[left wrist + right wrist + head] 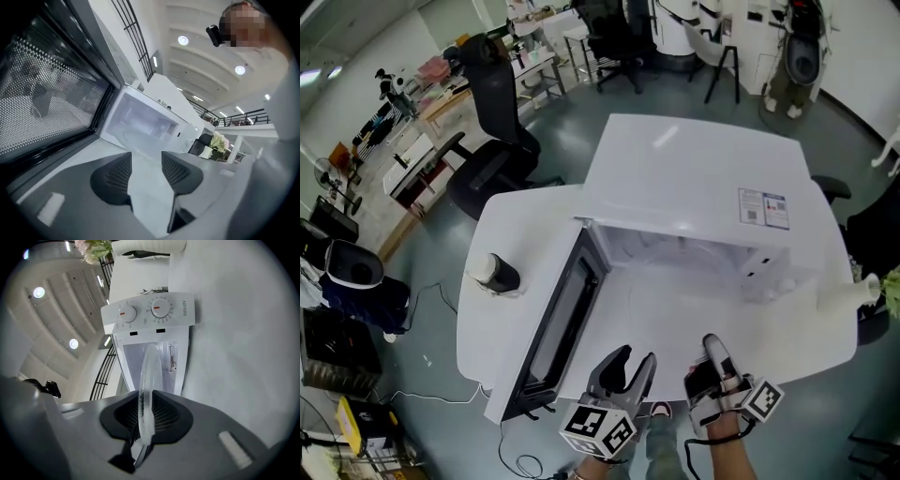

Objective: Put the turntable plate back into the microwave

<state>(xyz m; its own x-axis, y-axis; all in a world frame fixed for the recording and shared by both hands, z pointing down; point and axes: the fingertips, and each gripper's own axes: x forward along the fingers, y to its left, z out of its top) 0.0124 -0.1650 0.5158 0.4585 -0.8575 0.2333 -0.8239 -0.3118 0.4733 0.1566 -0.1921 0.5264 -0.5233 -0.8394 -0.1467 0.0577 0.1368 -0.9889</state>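
- Progress: the door [558, 319] is open, but the turntable plate [151, 376] looks not yet seated; it sits at the mouth of the microwave [152, 329].
- Right gripper [149, 417] pinches the plate's rim.
- Left gripper [146, 171] is spread and empty.
- The plate is clear, thin glass with a ridged edge.

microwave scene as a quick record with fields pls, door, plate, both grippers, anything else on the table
microwave: white, standing on a white table
door: swung open
turntable plate: clear glass, gripped at its rim, reaching toward the open cavity
right gripper: jaws shut on the turntable plate
left gripper: jaws apart, nothing between them, near the open door
other: dark container with a pale top, on the table beside the door
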